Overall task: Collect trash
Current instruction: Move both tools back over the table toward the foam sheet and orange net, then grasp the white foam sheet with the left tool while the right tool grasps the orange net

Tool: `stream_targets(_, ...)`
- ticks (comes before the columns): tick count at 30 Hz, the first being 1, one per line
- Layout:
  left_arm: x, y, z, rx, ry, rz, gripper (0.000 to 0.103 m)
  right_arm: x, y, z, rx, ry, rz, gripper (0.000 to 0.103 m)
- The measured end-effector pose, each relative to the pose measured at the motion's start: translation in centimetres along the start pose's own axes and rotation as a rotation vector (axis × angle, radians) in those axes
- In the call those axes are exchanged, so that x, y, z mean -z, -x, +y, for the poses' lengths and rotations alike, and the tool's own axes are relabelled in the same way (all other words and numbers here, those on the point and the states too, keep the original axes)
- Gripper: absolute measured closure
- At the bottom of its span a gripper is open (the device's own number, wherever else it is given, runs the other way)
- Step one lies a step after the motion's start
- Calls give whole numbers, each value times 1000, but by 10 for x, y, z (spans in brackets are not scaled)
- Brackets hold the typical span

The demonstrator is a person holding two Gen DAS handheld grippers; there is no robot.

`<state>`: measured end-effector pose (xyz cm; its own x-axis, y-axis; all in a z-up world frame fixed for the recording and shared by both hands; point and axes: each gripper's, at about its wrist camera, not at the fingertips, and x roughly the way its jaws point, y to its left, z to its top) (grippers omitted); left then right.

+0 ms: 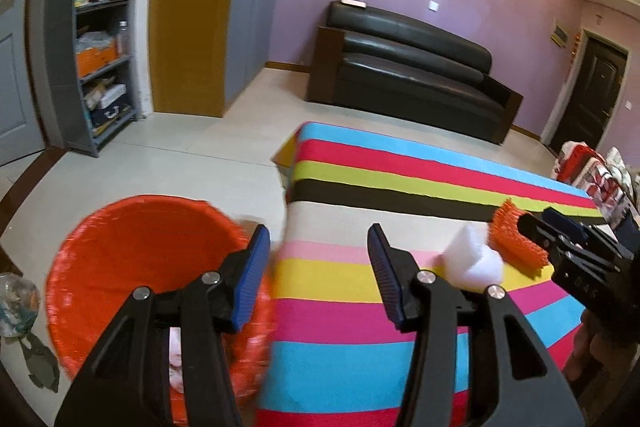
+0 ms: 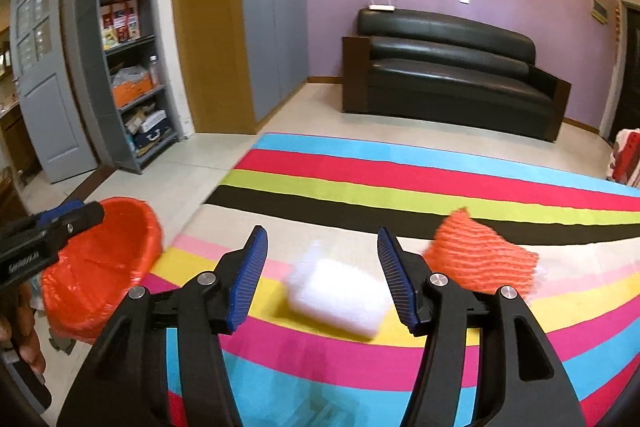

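Note:
A white foam lump (image 2: 336, 299) lies on the striped cloth (image 2: 360, 359). It sits just beyond and between the fingers of my right gripper (image 2: 322, 267), which is open and not touching it. An orange foam net (image 2: 480, 259) lies to its right. In the left wrist view the white foam lump (image 1: 472, 259) and orange net (image 1: 516, 239) rest beside the right gripper (image 1: 538, 221). My left gripper (image 1: 318, 267) is open and empty, over the cloth's edge next to a red-lined bin (image 1: 120, 251). The right wrist view shows the left gripper (image 2: 76, 213) above the bin (image 2: 100, 267).
The bin stands on the floor left of the cloth-covered table (image 1: 360, 367). A crumpled plastic bottle (image 1: 18, 299) lies on the floor beside it. A black sofa (image 2: 452, 67) and grey shelves (image 2: 128, 39) line the far walls. Red and white items (image 1: 592, 175) sit far right.

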<state>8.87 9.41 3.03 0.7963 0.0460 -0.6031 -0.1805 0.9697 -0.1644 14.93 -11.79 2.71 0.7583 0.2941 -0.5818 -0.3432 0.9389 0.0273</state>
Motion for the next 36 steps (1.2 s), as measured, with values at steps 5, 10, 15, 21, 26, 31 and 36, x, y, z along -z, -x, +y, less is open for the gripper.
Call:
stream_targets(5, 5, -22, -34, 49, -22, 27, 53, -1, -7, -31, 39, -42, 10, 46)
stream_targets(10, 10, -43, -63, 101, -46, 56, 50, 3, -14, -57, 74, -60, 19, 40)
stream_targets(15, 12, -60, -88, 146, -47, 73, 50, 7, -24, -89, 112, -103, 37, 40)
stream_targets(21, 18, -81, -114, 197, -55, 103, 37, 12, -31, -114, 141, -113, 43, 28)
stream_targets(26, 27, -100, -127, 195, -69, 143, 38, 17, -44, -133, 148, -125, 77, 28)
stream_targets(31, 30, -112, -132, 192, -72, 169, 53, 19, -53, -139, 153, -145, 107, 23)
stream_targets(36, 33, -119, -134, 208, -71, 189, 53, 19, -62, -137, 165, -148, 129, 19)
